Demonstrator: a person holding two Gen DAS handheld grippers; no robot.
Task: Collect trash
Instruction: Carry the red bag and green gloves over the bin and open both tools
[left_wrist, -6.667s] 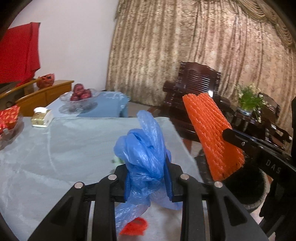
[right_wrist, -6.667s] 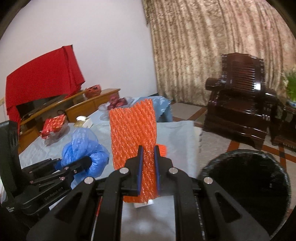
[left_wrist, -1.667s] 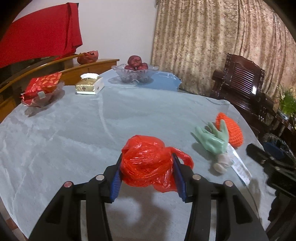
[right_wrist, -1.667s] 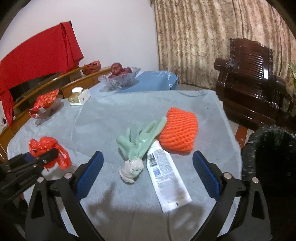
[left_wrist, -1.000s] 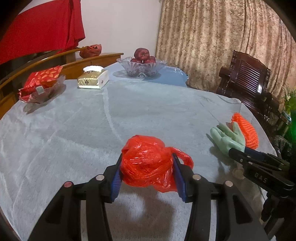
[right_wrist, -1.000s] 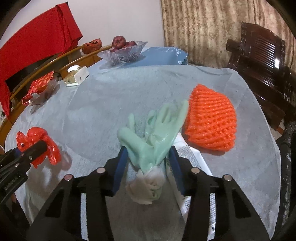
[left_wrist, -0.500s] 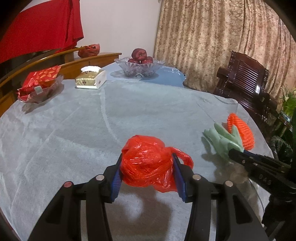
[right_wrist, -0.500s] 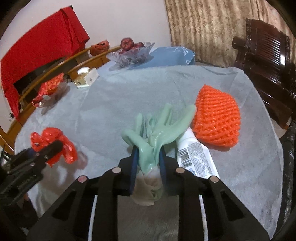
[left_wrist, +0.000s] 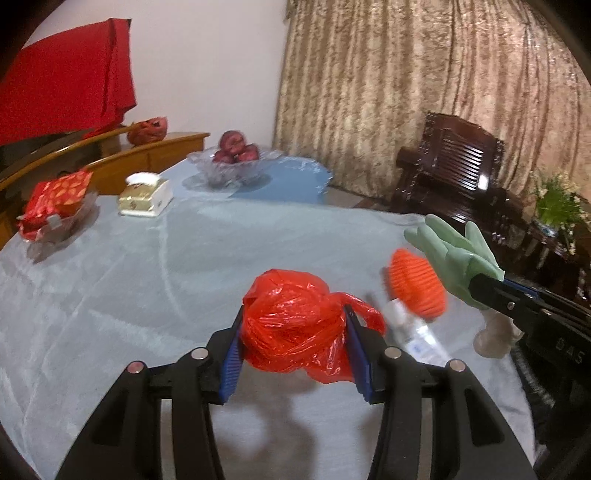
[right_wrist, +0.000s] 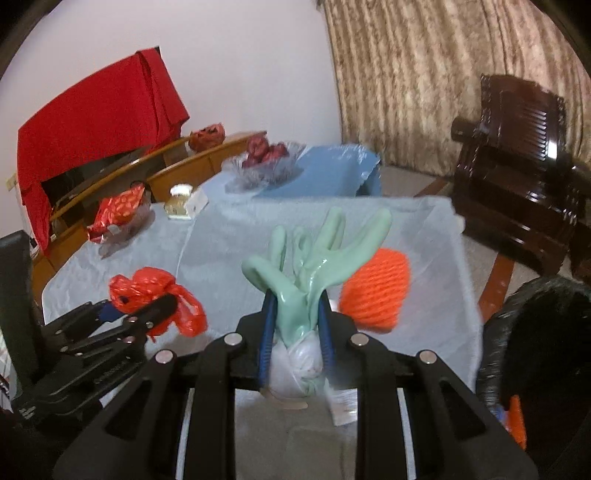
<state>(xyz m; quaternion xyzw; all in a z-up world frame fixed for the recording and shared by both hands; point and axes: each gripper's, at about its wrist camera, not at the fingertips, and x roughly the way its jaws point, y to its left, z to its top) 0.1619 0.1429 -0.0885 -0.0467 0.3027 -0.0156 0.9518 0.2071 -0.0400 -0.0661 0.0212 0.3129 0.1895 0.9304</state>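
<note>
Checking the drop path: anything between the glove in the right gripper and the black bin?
Nothing visible. The right gripper holds the green glove above the table; the black bin sits open off its right edge.

Grey-clothed table (left_wrist: 147, 266) with orange foam net (left_wrist: 417, 291), white tube (left_wrist: 413, 332), tissue box (left_wrist: 146, 197), fruit bowl (left_wrist: 236, 168).

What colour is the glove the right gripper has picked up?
Pale mint green, with a whitish cuff below the pads. The glove in the right gripper shows best in the right wrist view.
</note>
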